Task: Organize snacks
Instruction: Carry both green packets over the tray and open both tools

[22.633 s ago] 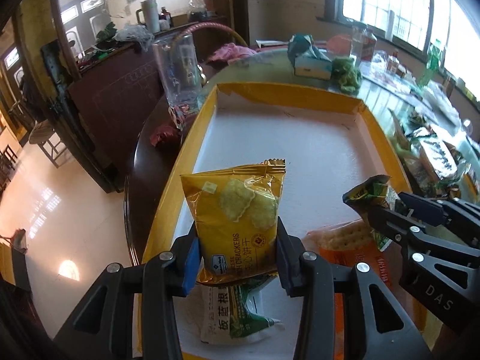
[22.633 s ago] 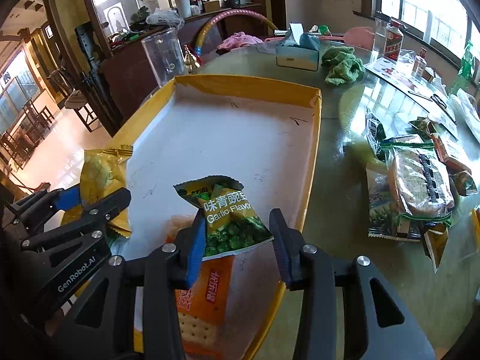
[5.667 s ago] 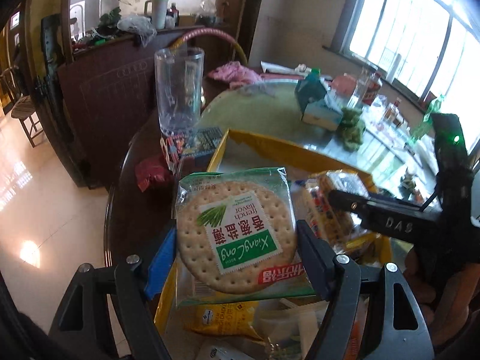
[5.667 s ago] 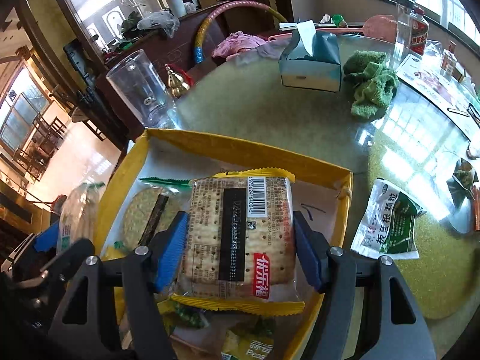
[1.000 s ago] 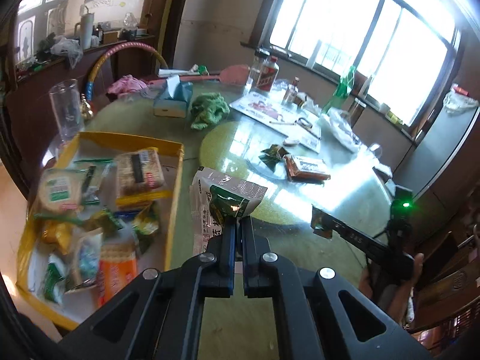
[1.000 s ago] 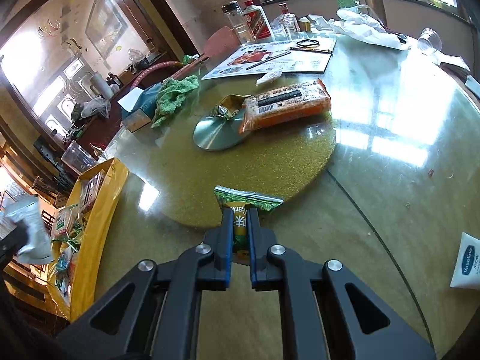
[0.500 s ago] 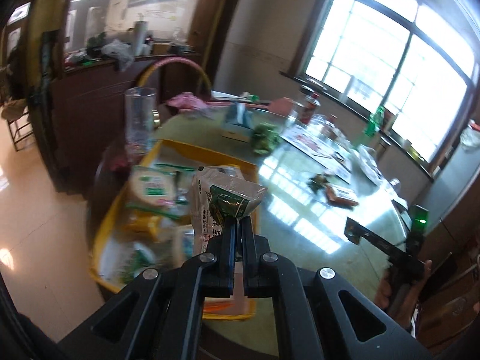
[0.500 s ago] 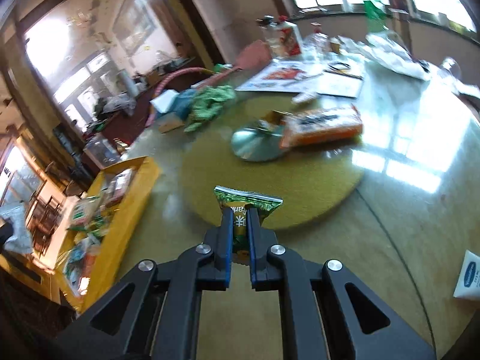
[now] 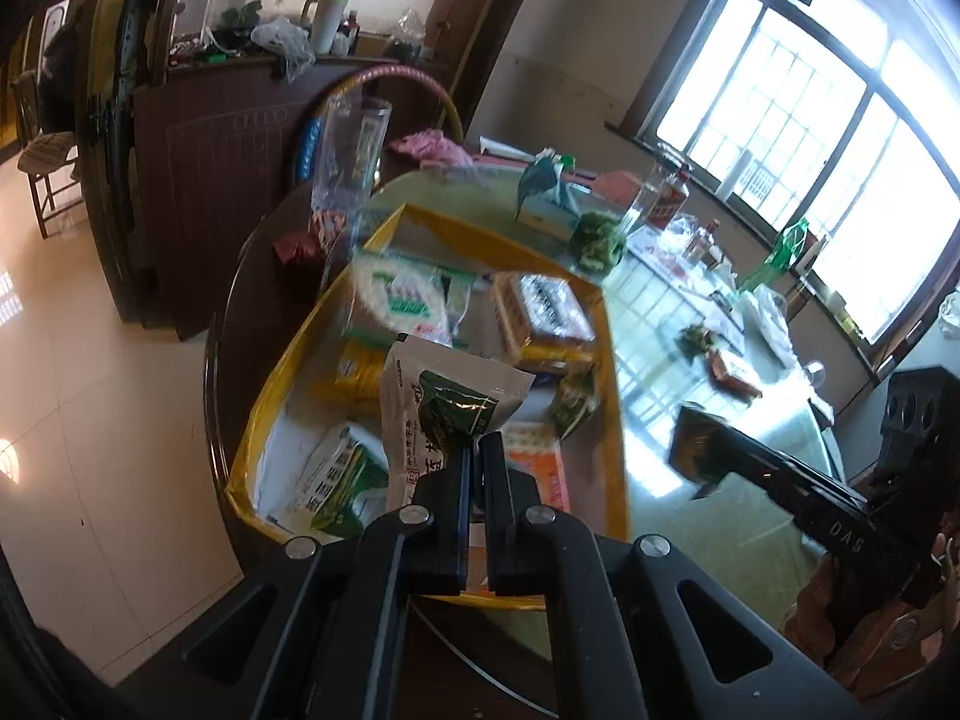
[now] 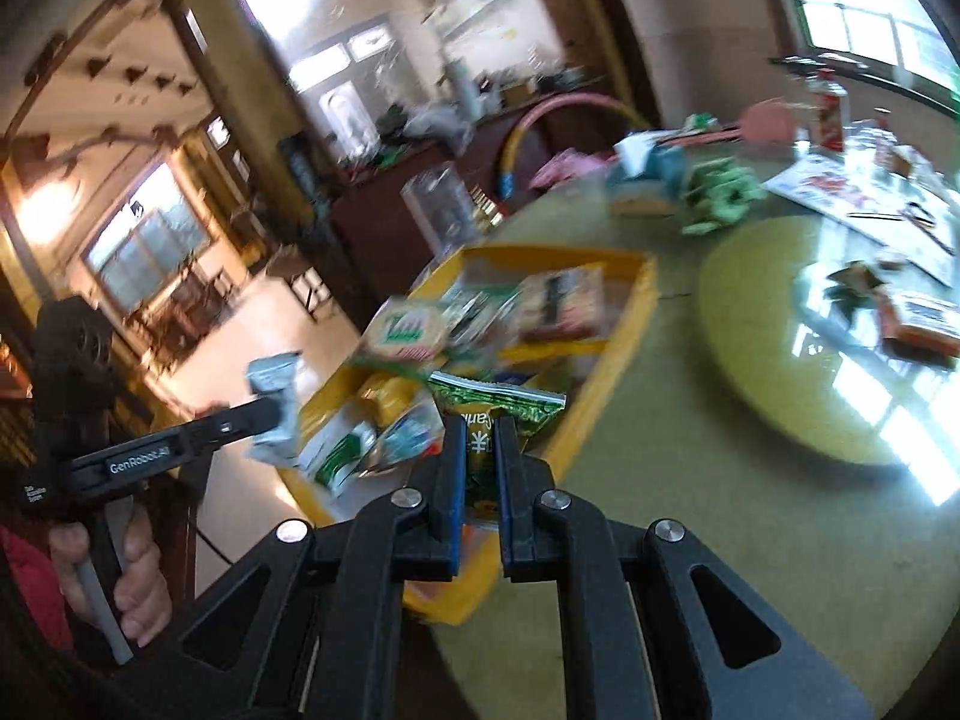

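- Both grippers have swung back from the far side of the table to the tray within the last second; a second ago each packet was held over the green tabletop, now each hangs at the tray, so two more snacks look ready to drop in.
- The left gripper is clamped tight on the white pouch, pinching its lower edge; the pouch stands up over the tray's near half, above a white-and-green packet and beside an orange packet.
- The right gripper is clamped on the green pea packet; this view is motion-blurred, but the packet sits over the tray's near right rim.
- The tray is already crowded: a round cracker pack and a square cracker pack fill the far half; bare floor shows mainly in the near left corner, so that is the likely room for the pouch.
- The tray's near end overhangs or meets the table edge; I cannot tell which; a packet released too far left may slide to the floor.
- The two grippers are well apart, so both can release without clashing; a tall glass stands beyond the far left corner, clear of both.
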Motion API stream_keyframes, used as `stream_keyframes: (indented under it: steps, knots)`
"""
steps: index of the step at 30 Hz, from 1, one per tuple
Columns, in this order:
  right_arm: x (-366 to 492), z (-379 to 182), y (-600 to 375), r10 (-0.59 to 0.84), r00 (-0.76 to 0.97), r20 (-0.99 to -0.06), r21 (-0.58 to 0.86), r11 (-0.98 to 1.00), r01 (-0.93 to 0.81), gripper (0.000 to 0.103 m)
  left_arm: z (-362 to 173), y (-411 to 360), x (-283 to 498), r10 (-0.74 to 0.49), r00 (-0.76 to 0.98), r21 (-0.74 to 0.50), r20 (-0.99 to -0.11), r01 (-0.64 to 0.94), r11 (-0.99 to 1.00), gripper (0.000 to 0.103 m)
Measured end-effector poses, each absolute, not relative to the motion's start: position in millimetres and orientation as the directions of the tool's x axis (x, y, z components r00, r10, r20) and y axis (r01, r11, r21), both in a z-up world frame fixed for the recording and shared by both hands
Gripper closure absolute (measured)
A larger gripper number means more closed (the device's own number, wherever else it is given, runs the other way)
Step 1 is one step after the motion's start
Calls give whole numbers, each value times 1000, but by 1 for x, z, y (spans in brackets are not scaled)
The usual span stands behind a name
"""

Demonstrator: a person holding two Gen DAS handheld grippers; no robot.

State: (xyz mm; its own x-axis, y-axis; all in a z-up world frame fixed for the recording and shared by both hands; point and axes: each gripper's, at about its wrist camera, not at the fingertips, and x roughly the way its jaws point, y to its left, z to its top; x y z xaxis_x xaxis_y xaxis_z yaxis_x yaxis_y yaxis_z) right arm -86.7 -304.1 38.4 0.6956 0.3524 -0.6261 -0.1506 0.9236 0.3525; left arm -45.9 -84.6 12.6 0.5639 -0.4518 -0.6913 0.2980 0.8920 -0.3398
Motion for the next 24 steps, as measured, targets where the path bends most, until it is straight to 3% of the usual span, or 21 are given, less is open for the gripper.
stream_keyframes:
  steps: [11,19,22,24]
  knots:
    - [-45,-5,-254,288,614,-735,274,954,-121,93,-8,-61,-38,-400,568,-293,-719,274,916,102]
    - [-36,-14,-254,266,613,-744,270,959,-89,92,-26,-71,-24,-353,543,-240,-762,270,933,99]
    - [-40,-11,-256,266,616,-741,271,959,-87,87,-27,-68,-25,-371,539,-267,-756,263,927,84]
    - [-45,-6,-257,280,628,-726,280,955,-101,78,-21,-67,-30,-352,566,-253,-745,248,935,55]
